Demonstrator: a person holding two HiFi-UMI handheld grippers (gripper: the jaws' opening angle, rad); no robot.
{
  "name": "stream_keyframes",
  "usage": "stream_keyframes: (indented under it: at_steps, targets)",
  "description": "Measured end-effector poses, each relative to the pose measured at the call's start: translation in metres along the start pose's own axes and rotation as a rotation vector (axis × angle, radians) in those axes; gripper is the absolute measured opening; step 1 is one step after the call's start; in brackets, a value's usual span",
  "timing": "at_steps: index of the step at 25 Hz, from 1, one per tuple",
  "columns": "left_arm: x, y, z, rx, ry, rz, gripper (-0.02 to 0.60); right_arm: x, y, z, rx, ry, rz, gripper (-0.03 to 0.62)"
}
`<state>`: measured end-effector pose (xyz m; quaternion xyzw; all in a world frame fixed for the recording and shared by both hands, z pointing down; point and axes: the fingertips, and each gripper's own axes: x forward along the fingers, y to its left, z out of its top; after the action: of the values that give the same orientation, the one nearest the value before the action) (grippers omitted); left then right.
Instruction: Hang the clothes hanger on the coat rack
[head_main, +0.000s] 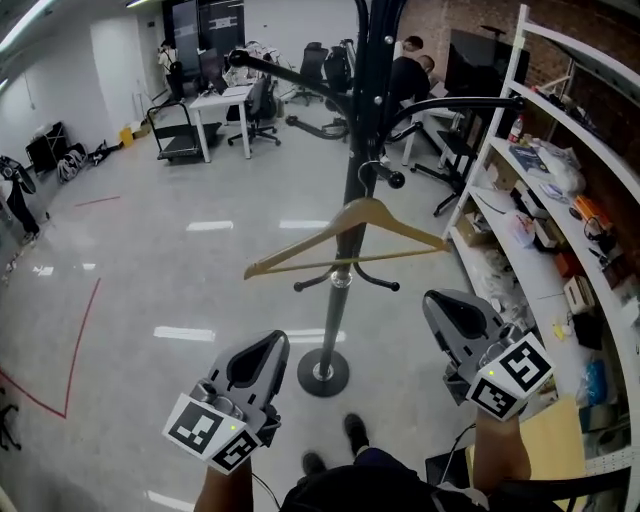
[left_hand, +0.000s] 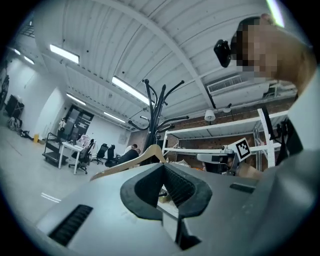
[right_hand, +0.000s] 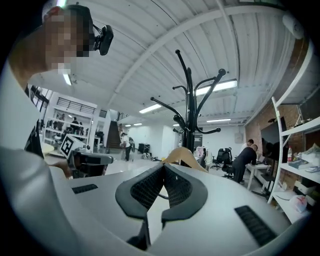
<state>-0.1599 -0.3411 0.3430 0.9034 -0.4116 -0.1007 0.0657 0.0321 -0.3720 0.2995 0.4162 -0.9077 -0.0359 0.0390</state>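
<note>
clothes hanger (head_main: 345, 240) hangs off a low peg (head_main: 384, 177) of the coat rack (head_main: 362, 110), shoulders either side of the pole, so the job looks done. left hand-held gripper (head_main: 272, 343) & right hand-held gripper (head_main: 437, 300) sit low near the rack's base, well apart from the hanger, jaws closed on nothing, prob. as nothing's left to hold. hook-on-peg contact hard to make out; rack top cut off in head view
</note>
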Motion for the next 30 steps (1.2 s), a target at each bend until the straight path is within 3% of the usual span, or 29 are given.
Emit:
stream_keyframes:
  at_steps: [6,11,15,18,23,30]
  targets:
    - [-0.015,-0.009,-0.020,-0.077,0.010,-0.024,0.000,-0.028,0.024,-0.015,0.034,0.045,-0.029,0.008]
    - [-0.029,-0.033,-0.017,-0.056,0.012,0.002,0.000,-0.056,0.032,-0.002,0.040,0.010,-0.003,0.008]
    - [-0.049,-0.069,-0.006,-0.023,-0.022,-0.026,0.000,-0.086,0.038,0.003,0.033,-0.026,0.000,0.008]
    - [-0.062,-0.097,-0.014,0.003,0.011,-0.006,0.000,-0.119,0.037,-0.009,0.076,-0.031,0.007,0.008]
    - [-0.076,-0.157,-0.033,-0.021,0.018,-0.002,0.000,-0.187,0.036,-0.022,0.107,-0.036,0.022,0.008]
    - [-0.109,-0.232,-0.057,-0.013,0.120,0.071,0.000,-0.250,0.048,-0.047,0.180,-0.036,0.074,0.008]
